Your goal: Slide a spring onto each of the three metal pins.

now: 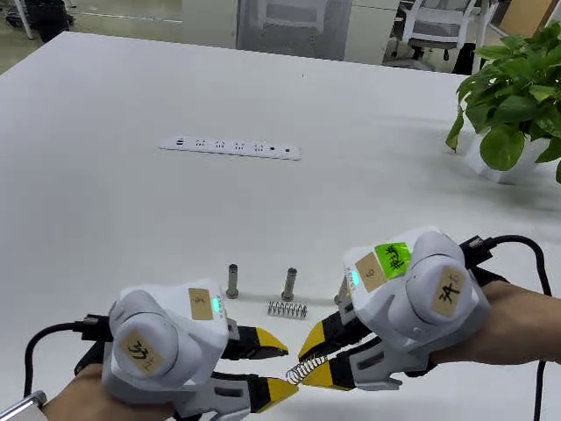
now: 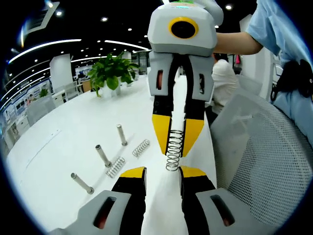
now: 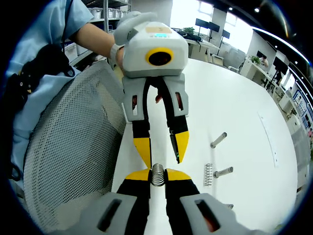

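My right gripper [image 1: 312, 355] is pinched on one spring [image 1: 303, 368], its end poking toward my left gripper [image 1: 282, 367], whose jaws sit apart, probably to steady it. The metal pins [image 1: 288, 284] stand on the table [image 1: 131, 193] just beyond.

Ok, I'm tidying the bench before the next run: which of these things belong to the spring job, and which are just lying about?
Job: spring held in the right gripper; open left gripper; two loose springs; three metal pins.
Lying about: power strip; potted plant; mesh chair.
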`<state>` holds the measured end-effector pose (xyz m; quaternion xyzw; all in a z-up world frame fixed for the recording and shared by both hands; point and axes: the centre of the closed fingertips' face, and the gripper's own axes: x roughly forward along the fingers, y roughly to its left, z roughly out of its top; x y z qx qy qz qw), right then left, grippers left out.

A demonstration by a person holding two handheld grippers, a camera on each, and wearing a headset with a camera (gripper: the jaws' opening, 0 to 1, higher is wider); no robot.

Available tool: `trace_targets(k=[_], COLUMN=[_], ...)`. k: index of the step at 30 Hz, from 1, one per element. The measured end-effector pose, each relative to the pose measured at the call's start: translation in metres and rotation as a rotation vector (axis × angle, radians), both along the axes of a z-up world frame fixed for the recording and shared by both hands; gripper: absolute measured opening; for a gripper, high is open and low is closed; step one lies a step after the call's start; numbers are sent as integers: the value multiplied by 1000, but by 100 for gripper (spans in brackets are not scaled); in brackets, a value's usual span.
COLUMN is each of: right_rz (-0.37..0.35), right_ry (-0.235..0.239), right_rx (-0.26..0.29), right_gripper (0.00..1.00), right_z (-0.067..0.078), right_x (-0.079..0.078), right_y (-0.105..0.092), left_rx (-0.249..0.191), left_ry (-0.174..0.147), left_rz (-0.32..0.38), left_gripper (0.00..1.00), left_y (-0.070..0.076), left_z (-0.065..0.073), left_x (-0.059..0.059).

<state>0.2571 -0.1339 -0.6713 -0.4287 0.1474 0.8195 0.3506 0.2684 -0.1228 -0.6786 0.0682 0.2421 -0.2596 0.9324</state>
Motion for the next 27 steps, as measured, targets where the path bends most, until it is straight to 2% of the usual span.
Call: trace_targets(k=[2, 6, 7, 10, 11, 14, 19, 23, 25, 27], right_rz=[0, 6, 9, 12, 18, 25, 40, 46, 51, 58], right_ry=[-3, -16, -21, -24, -31, -42, -60, -68, -74, -81], right_rx=[-3, -8, -8, -18, -19, -25, -32, -38, -43, -48], right_gripper=[12, 12, 12, 12, 12, 12, 12, 12, 12, 12], right_z=[0, -2, -2, -3, -3, -3, -2, -2, -2, -1], right_x=[1, 3, 4, 6, 7, 11, 15, 19, 21, 23], right_y=[-1, -2, -2, -3, -3, -1, 2, 4, 5, 7], left_rx=[-30, -54, -52, -52, -60, -73, -57, -82, -89, -90], left_ry=[-1, 8, 9, 6, 5, -4, -4, -7, 3, 5], left_rz=[53, 140, 166, 202, 231, 293, 392, 447, 486, 518], left_gripper=[32, 43, 46, 56, 59, 67, 85, 93, 99, 100], left_y=[6, 27, 33, 39, 46, 53, 75, 82, 88, 91], left_z=[1, -3, -4, -3, -6, -6, -11, -10, -12, -12], left_x=[0, -4, -4, -5, -5, -6, -7, -8, -10, -12])
